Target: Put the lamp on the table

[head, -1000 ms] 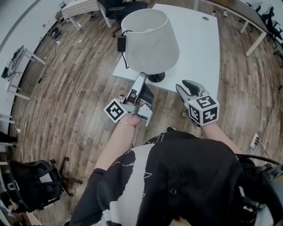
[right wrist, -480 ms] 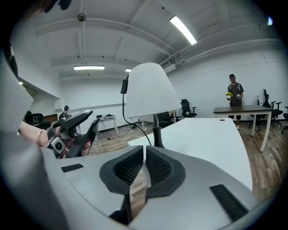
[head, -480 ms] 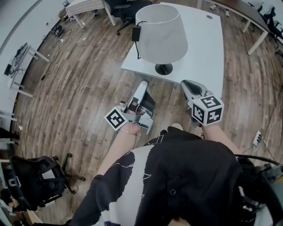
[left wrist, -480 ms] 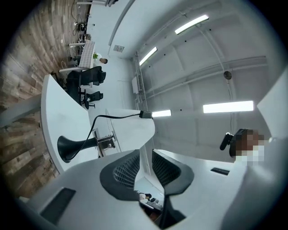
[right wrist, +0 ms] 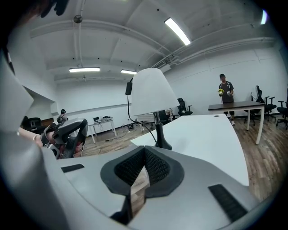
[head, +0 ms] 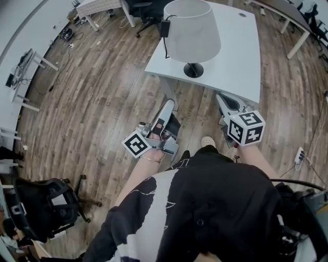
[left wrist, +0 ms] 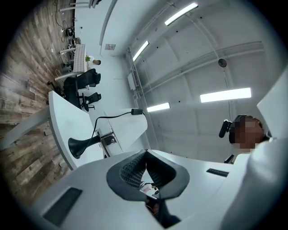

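Observation:
The lamp point(head: 192, 31), with a white shade, a thin pole and a black round base point(head: 193, 70), stands upright on the white table point(head: 233, 48) near its front edge. Its black cord runs off the far side. Both grippers hover over the floor in front of the table, apart from the lamp. My left gripper point(head: 168, 105) has just closed and is shut with nothing between its jaws. My right gripper point(head: 221, 97) has likewise just closed, shut and empty. In the right gripper view the lamp point(right wrist: 150, 92) stands ahead on the table point(right wrist: 211, 134).
Wooden floor surrounds the table. Office chairs point(head: 146, 7) stand beyond its far left corner, another chair point(head: 43, 204) at my lower left. More desks point(head: 294, 25) sit at the right. A person point(right wrist: 225, 92) stands far off by a dark table.
Both grippers have drawn back from the lamp's base toward my body. The left jaws, open a second ago, have shut. The lamp stays upright on the table.

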`<state>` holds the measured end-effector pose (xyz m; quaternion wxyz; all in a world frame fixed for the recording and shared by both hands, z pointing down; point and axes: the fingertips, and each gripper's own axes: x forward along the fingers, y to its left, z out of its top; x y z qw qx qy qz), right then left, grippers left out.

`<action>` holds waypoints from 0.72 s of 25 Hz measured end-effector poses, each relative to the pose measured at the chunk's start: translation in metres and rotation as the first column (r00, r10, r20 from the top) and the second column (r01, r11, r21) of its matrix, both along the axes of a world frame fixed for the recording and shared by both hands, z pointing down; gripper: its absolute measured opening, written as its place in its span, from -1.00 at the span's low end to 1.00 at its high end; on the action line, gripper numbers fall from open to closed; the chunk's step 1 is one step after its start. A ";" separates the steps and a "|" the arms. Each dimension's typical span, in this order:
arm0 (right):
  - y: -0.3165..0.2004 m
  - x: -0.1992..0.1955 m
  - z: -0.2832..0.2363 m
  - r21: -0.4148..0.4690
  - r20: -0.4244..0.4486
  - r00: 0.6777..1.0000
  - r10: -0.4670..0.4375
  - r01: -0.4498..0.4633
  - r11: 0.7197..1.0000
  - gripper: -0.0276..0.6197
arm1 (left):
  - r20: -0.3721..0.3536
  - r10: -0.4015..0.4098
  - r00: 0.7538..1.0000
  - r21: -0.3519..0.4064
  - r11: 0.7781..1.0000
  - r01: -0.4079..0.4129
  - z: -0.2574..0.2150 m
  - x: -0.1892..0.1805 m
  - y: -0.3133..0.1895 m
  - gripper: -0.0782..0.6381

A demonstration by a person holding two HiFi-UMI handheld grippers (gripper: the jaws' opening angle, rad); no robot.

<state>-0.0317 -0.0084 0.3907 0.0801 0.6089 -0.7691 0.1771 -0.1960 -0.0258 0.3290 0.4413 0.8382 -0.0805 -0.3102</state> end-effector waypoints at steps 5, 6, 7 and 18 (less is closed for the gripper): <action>0.009 -0.003 0.004 -0.010 -0.009 1.000 0.000 0.000 1.000 -0.86 | -0.012 0.003 1.000 0.007 1.000 -0.003 -0.001 -0.010 0.009 -0.74; 0.010 -0.004 0.004 -0.009 -0.008 1.000 0.003 -0.003 1.000 -0.86 | -0.012 0.004 1.000 0.006 1.000 -0.004 0.000 -0.012 0.011 -0.74; 0.011 -0.004 0.004 -0.008 -0.007 1.000 0.006 -0.006 1.000 -0.86 | -0.012 0.005 1.000 0.005 1.000 -0.005 0.001 -0.013 0.012 -0.74; 0.013 0.003 0.008 -0.017 -0.009 0.999 0.039 -0.039 0.999 -0.86 | -0.001 0.029 1.000 0.005 1.000 -0.029 0.005 -0.010 0.010 -0.74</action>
